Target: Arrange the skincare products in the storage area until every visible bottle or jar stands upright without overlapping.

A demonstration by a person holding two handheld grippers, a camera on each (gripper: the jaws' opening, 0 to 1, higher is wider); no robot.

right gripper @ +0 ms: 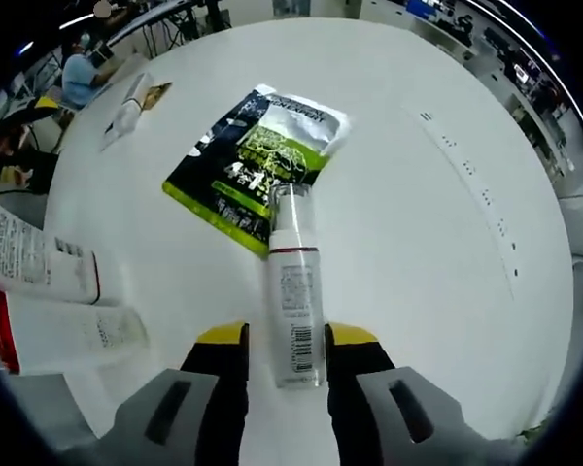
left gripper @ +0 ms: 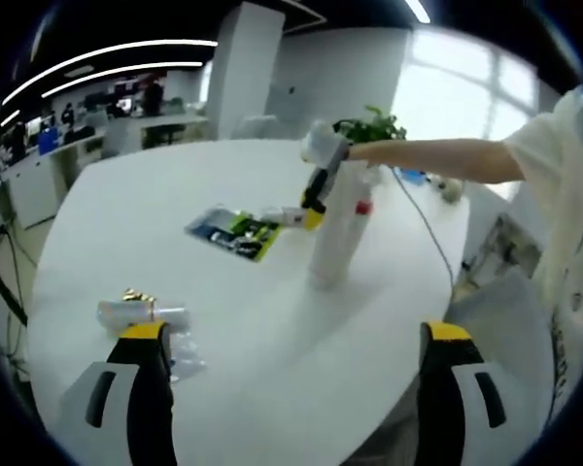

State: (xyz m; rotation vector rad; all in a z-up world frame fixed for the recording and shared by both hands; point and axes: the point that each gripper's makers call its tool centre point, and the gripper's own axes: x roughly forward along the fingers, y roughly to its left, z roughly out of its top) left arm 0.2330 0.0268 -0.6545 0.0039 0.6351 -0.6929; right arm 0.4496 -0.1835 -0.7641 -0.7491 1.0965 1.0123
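Right gripper (right gripper: 282,351) clamps a slim clear bottle (right gripper: 292,291) on the white bench (right gripper: 447,194)
Bottle lies across a green sachet (right gripper: 253,160); left gripper (left gripper: 296,340) open above a fallen gold-capped tube (left gripper: 141,313)

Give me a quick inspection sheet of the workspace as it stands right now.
Surface: round white table, mostly bare.
Job's things: slim white bottle lying between the right gripper's jaws; two tall white bottles upright close together; small clear bottle with gold cap lying on its side.
Clutter: green-and-black sachet flat on the table; crumpled clear wrap near the left gripper.
Grippers: left gripper open, holding nothing; right closed on the slim bottle.
Cables: dark cord running across the table's far side.
Surroundings: open office with desks, potted plant, bright window, a person's arm.
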